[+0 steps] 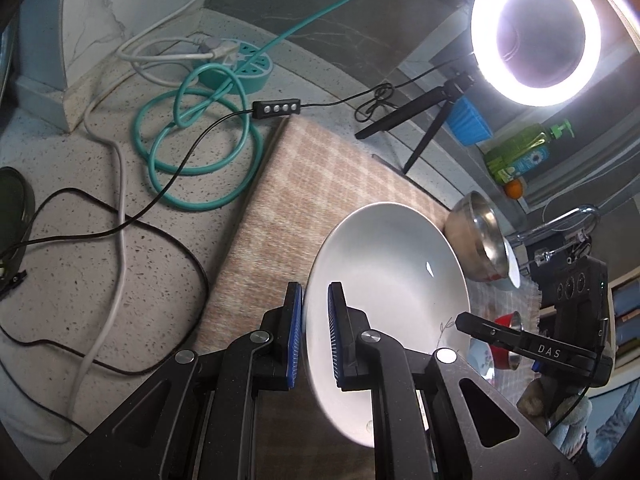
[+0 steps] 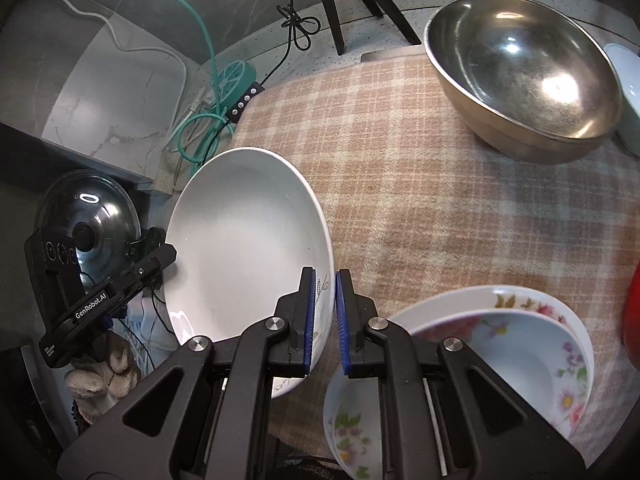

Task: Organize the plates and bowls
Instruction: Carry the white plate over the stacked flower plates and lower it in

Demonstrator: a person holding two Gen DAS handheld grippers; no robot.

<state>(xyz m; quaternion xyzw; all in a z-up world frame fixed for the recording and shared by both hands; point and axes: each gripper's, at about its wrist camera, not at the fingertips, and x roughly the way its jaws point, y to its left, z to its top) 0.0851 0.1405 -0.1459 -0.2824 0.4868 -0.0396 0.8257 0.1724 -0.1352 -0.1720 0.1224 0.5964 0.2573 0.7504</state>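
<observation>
1. A white plate [image 1: 392, 280] is held tilted above a checked cloth [image 1: 280, 208], gripped at opposite edges by both grippers.
2. The left gripper [image 1: 314, 336] is clamped on the plate's rim, its blue pads [image 1: 294, 332] pressed against either face of the edge with only the rim between them.
3. The right gripper [image 2: 325, 320] is likewise closed tight on the opposite rim of the plate [image 2: 248, 248], beside a small painted sprig [image 2: 322, 286] on the plate's inner face.
4. A stack of flowered bowls [image 2: 520, 352] is seen on the cloth [image 2: 400, 160] just beside the right gripper, partly hidden behind its frame.
5. A large steel bowl [image 2: 524, 72] is set at the far side of the cloth, well apart from the plate.
6. Something red [image 2: 632, 320] is cut off at the right edge of the right wrist view; what it is cannot be told.
7. A lit ring lamp [image 1: 536, 32] on a black tripod [image 1: 416, 128] is placed beyond the cloth, with a coiled teal cable [image 1: 200, 152] and a teal power strip [image 1: 236, 68] lying on the speckled counter [image 1: 60, 280].
8. A glass pot lid [image 2: 96, 216] is seen beyond the left gripper in the right wrist view.
</observation>
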